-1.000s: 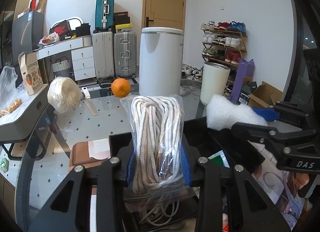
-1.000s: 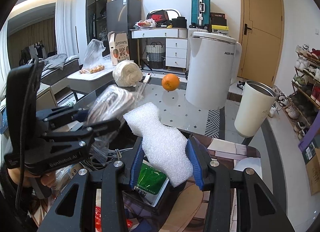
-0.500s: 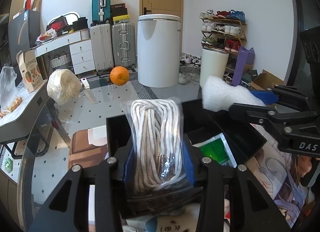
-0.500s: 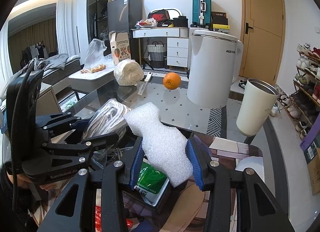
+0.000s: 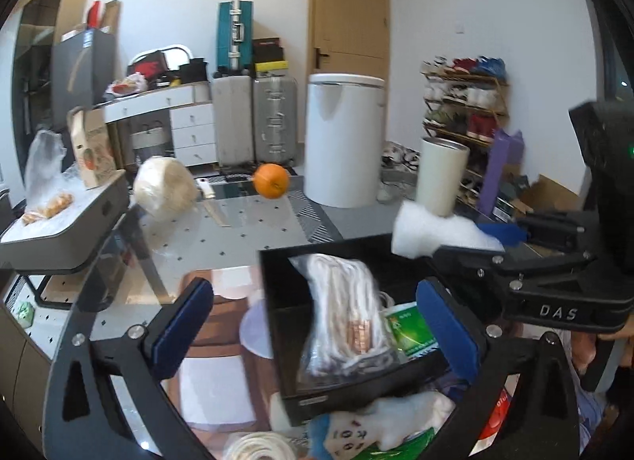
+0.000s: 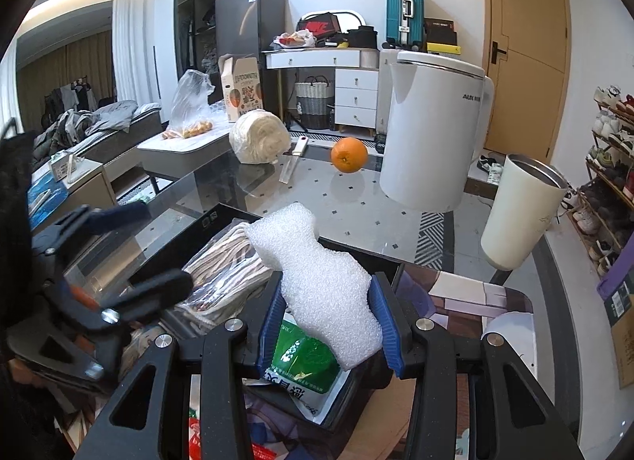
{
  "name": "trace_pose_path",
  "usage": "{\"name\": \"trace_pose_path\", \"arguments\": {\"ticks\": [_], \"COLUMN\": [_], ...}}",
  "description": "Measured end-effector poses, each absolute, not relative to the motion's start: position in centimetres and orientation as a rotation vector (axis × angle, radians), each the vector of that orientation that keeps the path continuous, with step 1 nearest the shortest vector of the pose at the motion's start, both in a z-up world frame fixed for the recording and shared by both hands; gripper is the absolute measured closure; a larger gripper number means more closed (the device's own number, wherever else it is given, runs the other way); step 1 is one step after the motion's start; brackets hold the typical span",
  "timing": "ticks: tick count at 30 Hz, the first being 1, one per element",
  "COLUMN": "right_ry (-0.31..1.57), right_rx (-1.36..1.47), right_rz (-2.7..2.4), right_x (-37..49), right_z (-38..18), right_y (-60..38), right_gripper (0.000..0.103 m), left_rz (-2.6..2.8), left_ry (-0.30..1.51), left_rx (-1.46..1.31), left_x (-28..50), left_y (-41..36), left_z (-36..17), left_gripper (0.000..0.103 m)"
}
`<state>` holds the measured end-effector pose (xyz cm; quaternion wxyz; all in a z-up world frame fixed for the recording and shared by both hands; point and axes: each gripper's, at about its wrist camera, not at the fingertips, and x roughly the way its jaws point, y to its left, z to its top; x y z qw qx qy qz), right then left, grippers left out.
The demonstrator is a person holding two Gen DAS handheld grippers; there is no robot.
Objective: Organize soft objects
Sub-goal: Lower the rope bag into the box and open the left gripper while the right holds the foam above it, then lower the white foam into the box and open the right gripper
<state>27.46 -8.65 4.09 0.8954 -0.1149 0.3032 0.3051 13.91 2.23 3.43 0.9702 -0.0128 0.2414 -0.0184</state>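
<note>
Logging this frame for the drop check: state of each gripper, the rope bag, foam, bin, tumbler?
left gripper: open, empty
right gripper: shut on foam piece
bagged rope: in the black bin, released
foam piece: held above bin
black bin: open-topped, partly filled
white tumbler: lidless

White walls all round, and a tan wooden door [image 5: 348, 20] at twelve o'clock. A teal suitcase [image 5: 234, 38] stands atop two silver ones [image 5: 253, 119] just left of it. At ten o'clock, a white dresser [image 5: 178, 123] beside a dark fridge [image 6: 247, 43]. Shoe rack [image 5: 463, 103] at two o'clock. Over at nine, curtains [image 6: 130, 39] under a glowing ceiling strip.
</note>
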Motion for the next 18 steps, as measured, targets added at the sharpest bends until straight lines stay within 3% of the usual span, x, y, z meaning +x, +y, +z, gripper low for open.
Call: {"name": "trace_pose_path", "arguments": {"ticks": [18], "right_ry": [0.697], "right_rx": [-0.353], "right_rz": [0.531], "right_x": [28.7], "right_z": [2.1], "right_y": [-4.7], "right_gripper": [0.059], "left_rz": [0.046], "left_ry": [0.486], "left_rx": [-0.049], "left_x": [12.9], "left_y": [4.4], "left_z": [2.4], "left_gripper": [0.000]}}
